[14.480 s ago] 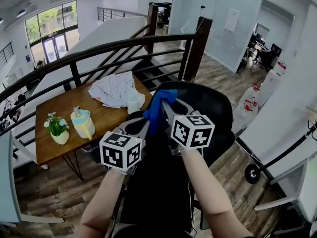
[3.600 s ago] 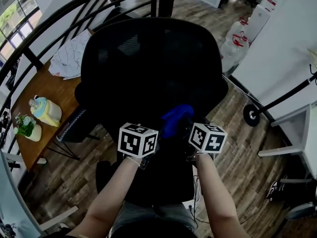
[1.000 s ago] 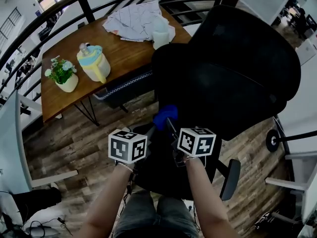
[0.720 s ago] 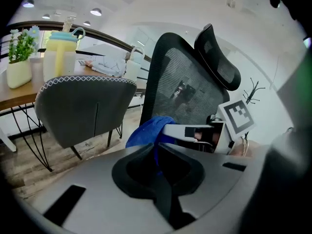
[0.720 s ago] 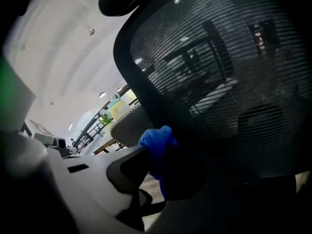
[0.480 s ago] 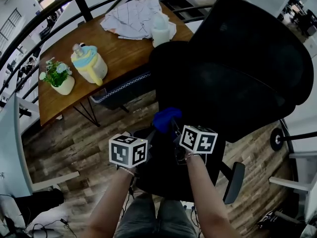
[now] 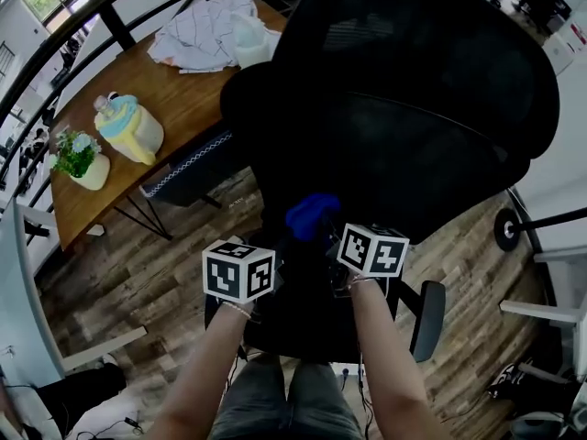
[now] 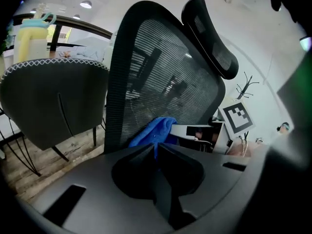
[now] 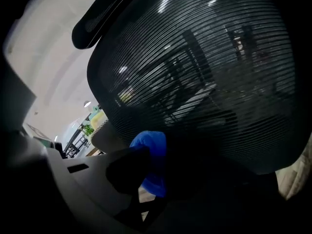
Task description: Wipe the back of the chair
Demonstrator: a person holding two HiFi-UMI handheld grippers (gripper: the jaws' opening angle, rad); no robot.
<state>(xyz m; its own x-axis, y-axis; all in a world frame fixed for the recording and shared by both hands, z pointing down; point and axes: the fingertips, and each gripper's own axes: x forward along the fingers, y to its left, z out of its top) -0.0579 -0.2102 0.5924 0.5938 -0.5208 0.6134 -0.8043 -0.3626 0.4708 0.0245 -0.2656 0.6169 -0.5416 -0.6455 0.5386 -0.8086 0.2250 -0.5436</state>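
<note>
Cloth (image 7: 312, 214) — right gripper (image 7: 319, 235) — perhaps on chair (image 7: 417, 81)

Wooden table on plank floor, ahead and left of the left gripper (image 8: 155, 150).

The table (image 7: 188, 99) bears a yellow jug (image 7: 128, 128), a potted plant (image 7: 78, 157) farther left, and, farthest from the gripper, a crumpled checked cloth (image 7: 197, 30) with a white cup (image 7: 246, 37) just beside it. The floor (image 7: 110, 273) carries the table and a grey chair (image 7: 188, 168) at its near edge.

Nothing legible to call out here, no words, numbers or brand names, only black-and-white square patterns on the left marker cube (image 7: 238, 270) and the right marker cube (image 7: 372, 250).
</note>
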